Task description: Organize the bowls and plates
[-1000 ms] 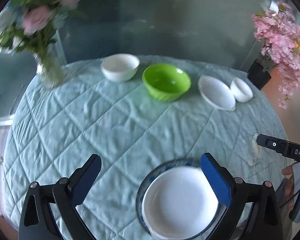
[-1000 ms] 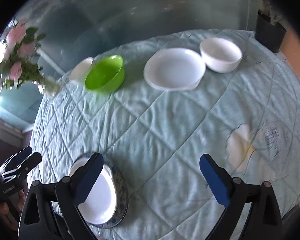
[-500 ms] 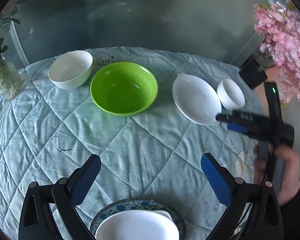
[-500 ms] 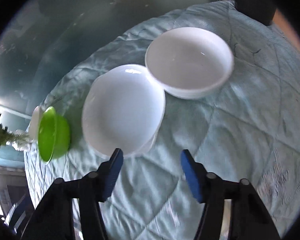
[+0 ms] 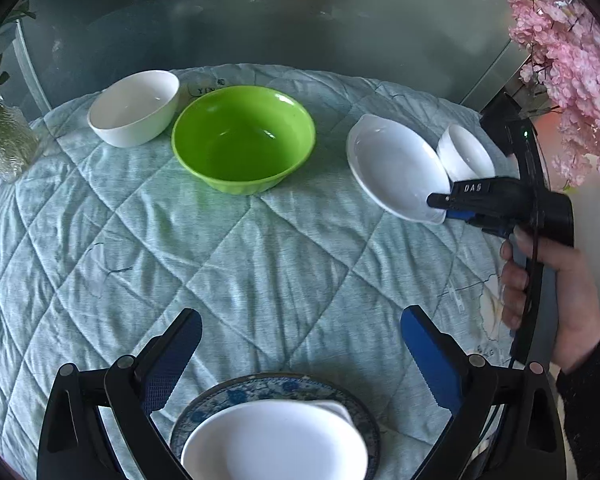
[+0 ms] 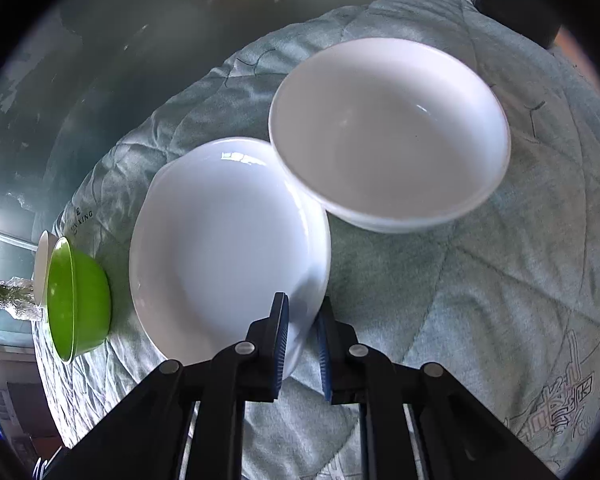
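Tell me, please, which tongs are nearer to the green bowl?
Left, though only slightly as far as I can judge. The left tongs hang open over the quilt in front of the green bowl; the right tongs are closing on the white plate beside it.

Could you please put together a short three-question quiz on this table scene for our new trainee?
1. True or false: the green bowl is stacked inside the white bowl beside it.
2. What has the right hand-held gripper got between its closing jaws? A) the rim of the white plate B) the vase C) nothing
3. Fill in: near the left hand-held gripper, a white dish sits on a plate patterned in ____.

Key: 1 false, they stand side by side; 2 A; 3 blue.
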`<state>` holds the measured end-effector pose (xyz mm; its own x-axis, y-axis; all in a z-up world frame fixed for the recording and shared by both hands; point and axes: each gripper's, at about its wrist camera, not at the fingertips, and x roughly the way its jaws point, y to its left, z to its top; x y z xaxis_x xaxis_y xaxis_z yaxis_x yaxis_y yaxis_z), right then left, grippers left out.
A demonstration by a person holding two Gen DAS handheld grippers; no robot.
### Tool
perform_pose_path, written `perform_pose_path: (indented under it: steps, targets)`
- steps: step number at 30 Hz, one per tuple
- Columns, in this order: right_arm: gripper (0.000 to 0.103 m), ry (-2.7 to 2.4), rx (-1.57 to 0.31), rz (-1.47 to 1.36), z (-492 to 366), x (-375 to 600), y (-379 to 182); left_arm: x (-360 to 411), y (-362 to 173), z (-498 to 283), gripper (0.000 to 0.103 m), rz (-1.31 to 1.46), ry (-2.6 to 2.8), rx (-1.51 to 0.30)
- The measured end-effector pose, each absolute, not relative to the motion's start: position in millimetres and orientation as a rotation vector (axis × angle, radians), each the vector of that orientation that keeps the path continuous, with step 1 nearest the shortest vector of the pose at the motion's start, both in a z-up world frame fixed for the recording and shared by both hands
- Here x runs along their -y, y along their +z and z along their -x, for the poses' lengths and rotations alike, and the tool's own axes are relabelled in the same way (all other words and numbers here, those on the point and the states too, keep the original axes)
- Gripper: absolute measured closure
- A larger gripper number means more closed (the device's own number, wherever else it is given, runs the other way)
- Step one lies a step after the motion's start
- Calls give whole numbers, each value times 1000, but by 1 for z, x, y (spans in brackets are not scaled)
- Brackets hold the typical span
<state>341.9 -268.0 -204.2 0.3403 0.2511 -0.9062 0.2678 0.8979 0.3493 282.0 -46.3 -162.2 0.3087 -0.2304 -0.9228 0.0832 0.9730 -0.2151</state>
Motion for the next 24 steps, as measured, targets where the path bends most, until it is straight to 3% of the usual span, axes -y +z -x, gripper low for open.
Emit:
perform_pose_path:
  steps: [8, 10, 15, 24]
  targets:
    - [90, 43, -1287, -512, -332, 270, -205, 72, -184, -334, 4, 274, -293, -1307]
    - [90, 64, -1287, -513, -333, 272, -204, 83, -192, -351, 11, 283, -306, -1324]
    - [84, 61, -1273, -509, -337, 285, -202, 108, -215, -393, 11, 316, -332, -1359]
    - [84, 82, -1230, -494, -366, 291, -201, 120, -249, -446, 30, 353, -205, -1416]
